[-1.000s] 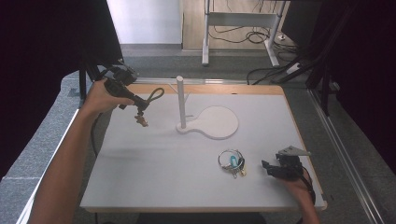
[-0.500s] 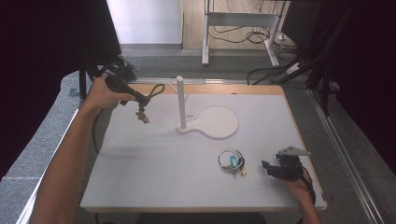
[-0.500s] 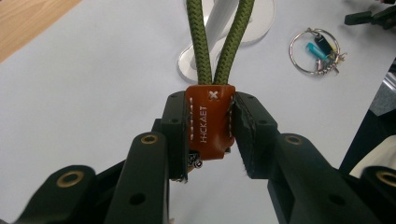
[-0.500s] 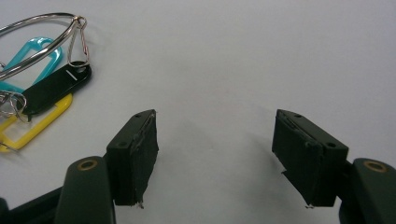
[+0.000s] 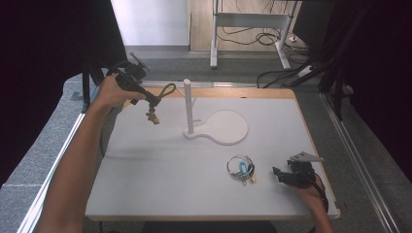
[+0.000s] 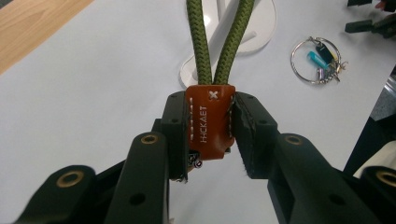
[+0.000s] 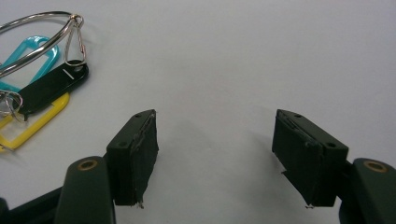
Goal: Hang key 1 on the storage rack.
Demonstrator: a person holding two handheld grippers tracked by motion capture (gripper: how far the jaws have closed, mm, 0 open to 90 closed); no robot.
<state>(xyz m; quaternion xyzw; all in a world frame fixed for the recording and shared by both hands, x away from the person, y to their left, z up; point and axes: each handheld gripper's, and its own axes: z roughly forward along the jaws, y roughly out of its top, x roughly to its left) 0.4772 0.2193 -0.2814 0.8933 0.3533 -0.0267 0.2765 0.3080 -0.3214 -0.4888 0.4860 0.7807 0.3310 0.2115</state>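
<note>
The left gripper point(image 6: 210, 128) was clamped on the brown leather tab point(image 6: 209, 119) of a keychain, both jaws pressing its stitched sides, with a green cord loop point(image 6: 219, 42) rising out of the tab's top. In the high view that gripper point(image 5: 154, 103) was held in the air over the far left part of the white table point(image 5: 160, 170), the cord loop point(image 5: 166, 89) pointing toward the upright white post point(image 5: 187, 104) and small metal bits point(image 5: 153, 118) dangling under the jaws. The post stood on a flat white base point(image 5: 226, 127) near the table's middle, just beyond the loop and not touching it. The right gripper point(image 7: 215, 154) rested low at the near right of the table with its jaws spread apart and nothing between them. Just to its left lay a metal key ring point(image 5: 240, 167) carrying blue, black and yellow tags point(image 7: 39, 93), flat on the table, apart from the jaws.
</note>
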